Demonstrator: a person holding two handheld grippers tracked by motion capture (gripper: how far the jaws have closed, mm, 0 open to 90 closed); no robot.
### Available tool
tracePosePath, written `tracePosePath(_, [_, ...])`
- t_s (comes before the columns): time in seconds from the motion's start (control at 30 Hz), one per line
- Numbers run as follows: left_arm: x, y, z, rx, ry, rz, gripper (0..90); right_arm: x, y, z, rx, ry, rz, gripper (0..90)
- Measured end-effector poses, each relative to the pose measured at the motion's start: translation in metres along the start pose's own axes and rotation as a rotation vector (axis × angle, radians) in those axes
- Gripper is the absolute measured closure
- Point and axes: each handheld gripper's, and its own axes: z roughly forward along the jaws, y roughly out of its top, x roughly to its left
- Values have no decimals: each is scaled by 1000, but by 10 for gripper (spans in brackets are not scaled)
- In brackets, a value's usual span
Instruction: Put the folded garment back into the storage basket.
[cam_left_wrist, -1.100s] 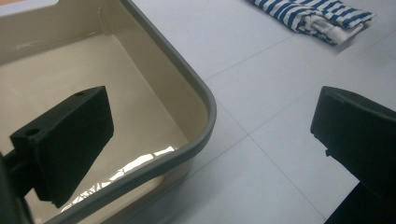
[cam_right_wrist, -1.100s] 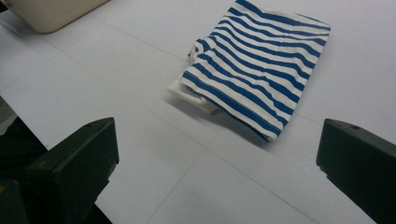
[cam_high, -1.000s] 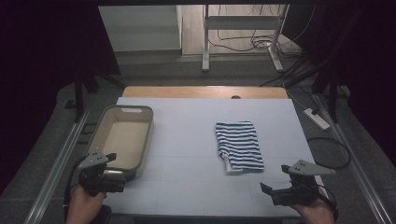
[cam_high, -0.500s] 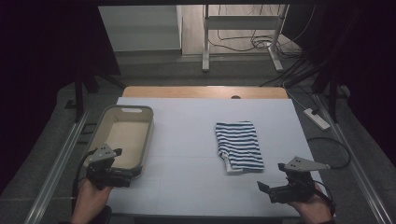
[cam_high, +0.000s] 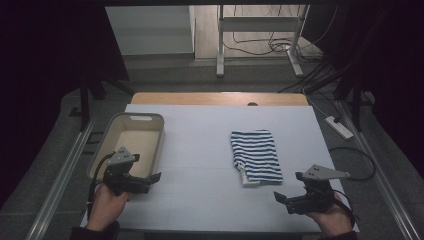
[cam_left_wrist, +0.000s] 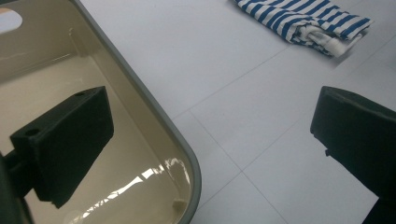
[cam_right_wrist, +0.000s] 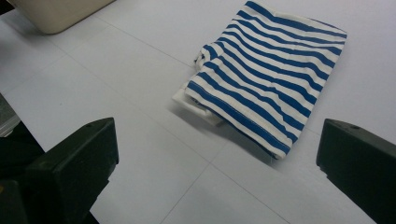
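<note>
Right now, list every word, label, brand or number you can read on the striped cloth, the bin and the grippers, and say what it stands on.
None can be read.
Striped cloth: only blue and white stripes, no label showing.
Beige bin: plain.
Left gripper and right gripper: unmarked black jaws.

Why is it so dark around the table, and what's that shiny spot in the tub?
High view: light falls on the white table while the surroundings stay dim. Left gripper view: glare gleams on the beige tub floor, and the near tongs look blurry.
</note>
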Motion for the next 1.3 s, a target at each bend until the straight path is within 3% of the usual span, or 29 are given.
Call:
tracePosePath(0.67, [-6, 32, 30, 11, -12, 40, 0, -8, 4, 10, 13, 1, -9, 0])
tracePosePath(1.07, [-5, 48, 55, 7, -47, 64, 0, -9, 7, 18, 32, 17, -21, 0])
tracePosePath(1.3, [-5, 57, 69, 17, -104, 56, 0, -11, 8, 22, 34, 23, -26, 0])
